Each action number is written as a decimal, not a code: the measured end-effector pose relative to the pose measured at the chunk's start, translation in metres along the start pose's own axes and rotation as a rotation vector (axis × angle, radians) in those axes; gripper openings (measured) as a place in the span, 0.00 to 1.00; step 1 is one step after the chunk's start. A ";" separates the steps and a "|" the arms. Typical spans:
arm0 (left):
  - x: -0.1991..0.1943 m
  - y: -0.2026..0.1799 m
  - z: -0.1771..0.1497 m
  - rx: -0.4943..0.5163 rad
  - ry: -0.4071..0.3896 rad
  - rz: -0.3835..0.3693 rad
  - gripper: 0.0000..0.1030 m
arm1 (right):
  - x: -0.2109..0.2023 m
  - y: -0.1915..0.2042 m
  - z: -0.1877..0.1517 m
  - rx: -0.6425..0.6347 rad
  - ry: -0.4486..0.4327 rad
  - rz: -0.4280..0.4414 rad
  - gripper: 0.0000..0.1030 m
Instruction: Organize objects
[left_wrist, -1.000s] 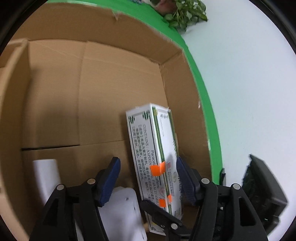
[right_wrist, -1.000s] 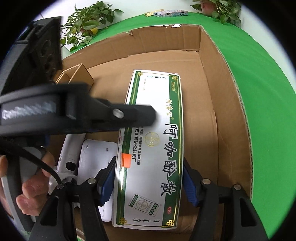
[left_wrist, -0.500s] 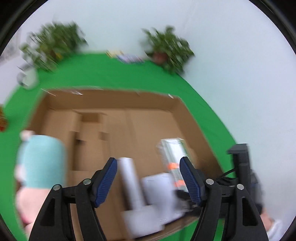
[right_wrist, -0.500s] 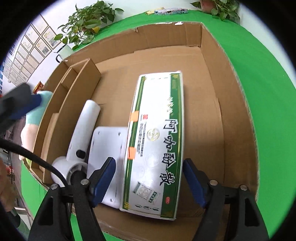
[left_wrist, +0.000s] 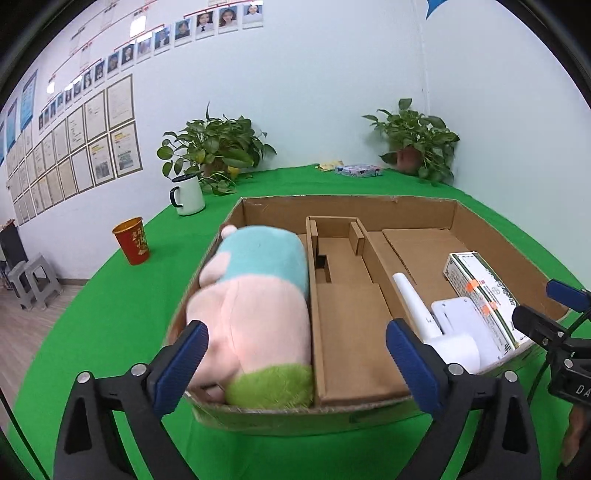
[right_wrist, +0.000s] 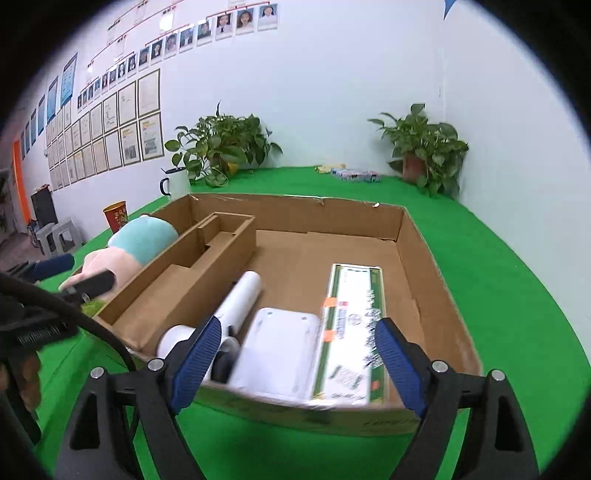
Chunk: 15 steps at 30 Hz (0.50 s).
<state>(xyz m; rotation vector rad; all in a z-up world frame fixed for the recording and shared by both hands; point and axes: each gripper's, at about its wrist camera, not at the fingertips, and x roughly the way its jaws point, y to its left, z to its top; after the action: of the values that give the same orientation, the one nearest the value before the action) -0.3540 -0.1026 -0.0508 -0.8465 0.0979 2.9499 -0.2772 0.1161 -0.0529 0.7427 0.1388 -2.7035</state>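
A shallow cardboard box lies on the green table. Its left compartment holds a pink, teal and green plush toy. A white and green medicine carton lies flat in the right compartment, beside a white flat device and a white tube-shaped device. My left gripper hovers at the box's near edge, jaws still opening, nothing between them. My right gripper also hangs at the near edge above the carton's end, jaws opening and empty.
A narrow cardboard divider insert splits the box. On the table behind stand a white mug, a red cup, two potted plants and a small flat packet. Grey stools stand on the floor at left.
Both grippers have pulled back out of the box to its near edge and spread wider. The medicine carton, earlier between the right jaws, now lies free. The left view swung left to the plush toy.
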 end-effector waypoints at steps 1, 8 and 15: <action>0.003 -0.004 -0.007 -0.002 -0.002 0.005 0.95 | 0.001 0.002 -0.002 0.008 -0.008 -0.010 0.83; 0.022 -0.026 -0.027 0.002 -0.014 0.054 0.99 | 0.010 -0.007 -0.017 0.040 0.027 -0.090 0.83; 0.029 -0.026 -0.025 -0.009 0.000 0.045 1.00 | 0.009 -0.006 -0.023 0.015 -0.012 -0.123 0.85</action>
<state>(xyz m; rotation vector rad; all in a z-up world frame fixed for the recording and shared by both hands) -0.3624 -0.0770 -0.0886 -0.8574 0.1060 2.9944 -0.2757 0.1230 -0.0775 0.7456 0.1674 -2.8277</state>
